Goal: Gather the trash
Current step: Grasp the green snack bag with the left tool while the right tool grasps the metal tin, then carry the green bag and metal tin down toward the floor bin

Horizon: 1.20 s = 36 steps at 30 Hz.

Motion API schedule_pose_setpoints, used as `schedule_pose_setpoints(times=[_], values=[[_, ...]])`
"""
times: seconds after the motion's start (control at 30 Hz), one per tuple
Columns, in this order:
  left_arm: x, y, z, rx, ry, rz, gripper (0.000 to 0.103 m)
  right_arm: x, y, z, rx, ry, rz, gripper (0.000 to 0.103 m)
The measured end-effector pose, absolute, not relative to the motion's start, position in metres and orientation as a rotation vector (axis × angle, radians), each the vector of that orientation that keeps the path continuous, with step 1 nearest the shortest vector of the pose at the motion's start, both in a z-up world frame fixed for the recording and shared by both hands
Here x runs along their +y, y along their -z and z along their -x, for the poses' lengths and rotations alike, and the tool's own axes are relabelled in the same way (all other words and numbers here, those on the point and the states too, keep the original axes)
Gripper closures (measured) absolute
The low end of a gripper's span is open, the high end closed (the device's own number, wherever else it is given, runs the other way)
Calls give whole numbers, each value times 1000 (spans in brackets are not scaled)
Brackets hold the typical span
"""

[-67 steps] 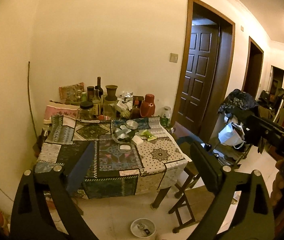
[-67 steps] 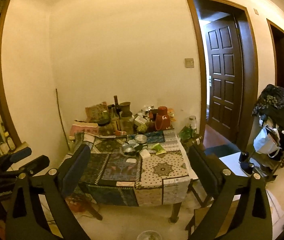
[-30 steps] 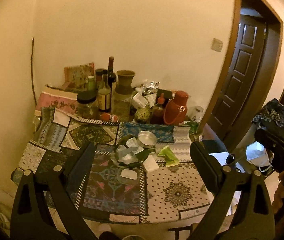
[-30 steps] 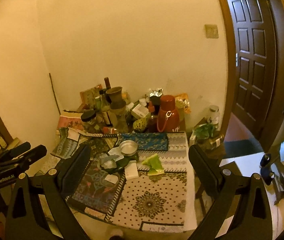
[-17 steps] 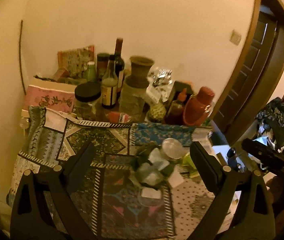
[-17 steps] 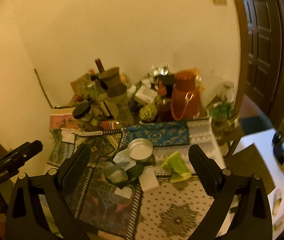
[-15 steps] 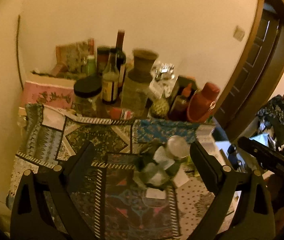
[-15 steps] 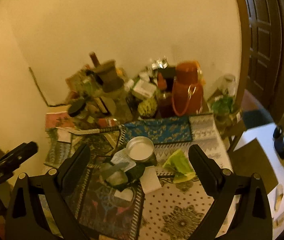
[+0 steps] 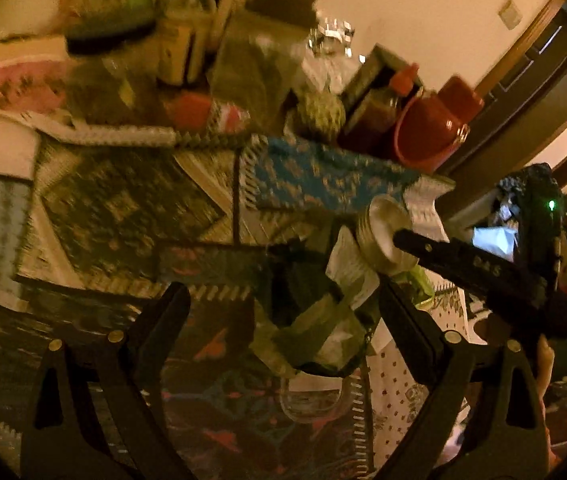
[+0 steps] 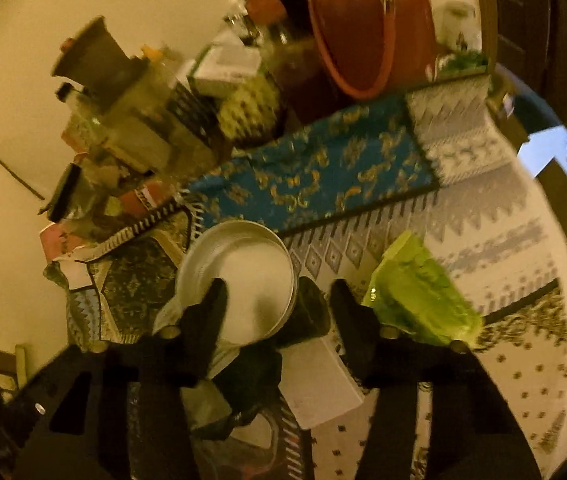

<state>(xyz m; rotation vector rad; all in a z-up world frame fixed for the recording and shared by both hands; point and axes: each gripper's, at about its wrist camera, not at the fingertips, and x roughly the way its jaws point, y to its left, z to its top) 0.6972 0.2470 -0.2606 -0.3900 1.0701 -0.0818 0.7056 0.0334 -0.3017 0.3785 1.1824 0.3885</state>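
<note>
In the left wrist view, the left gripper (image 9: pixel 279 312) hangs over the patchwork tablecloth (image 9: pixel 123 200) with its jaws spread wide and nothing between them. The trash, a heap of crumpled wrappers (image 9: pixel 311 328) with greenish and white scraps on something dark, lies just ahead of and between its fingers, nearer the right one. Beyond that heap, ahead and to the right, sits a shallow round tin (image 9: pixel 383 236), and the right gripper (image 9: pixel 435 252) reaches in from the right so that its dark finger crosses the tin's near edge. In the right wrist view, the right gripper (image 10: pixel 275 300) is likewise unclenched: its left finger (image 10: pixel 203 320) overlaps the tin (image 10: pixel 239 276), its right finger stands beside a bright green wrapper (image 10: pixel 419 300), and a white card (image 10: pixel 315 380) lies close under the jaws. Whether that finger touches the tin is hard to tell through the blur. The step in hand looks like the final reach for the first pickup, with nothing yet grasped. Next, each gripper probably needs to settle lower, straddle one piece cleanly, and close; the loose, overlapping wrappers call for a deep bite rather than a nip at an edge.
</note>
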Motion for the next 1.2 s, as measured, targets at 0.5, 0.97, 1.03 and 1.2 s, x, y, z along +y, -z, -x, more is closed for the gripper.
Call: schedule_pose_setpoints(times=[0.5,0.97,1.03,1.2], values=[[231,324,-716,1194,189,524,24,48,278,-698,1053,-388,-191,99],[214,283,-695,1115,211,468,81,11,241,-662,974,-349,-196,100],[213,267,-688,1082,196,452,82,2,232,-654,954,-343,-192,100],[211,214,-664,963,138,433,82,-22,204,-632,887,-337,-184,100]])
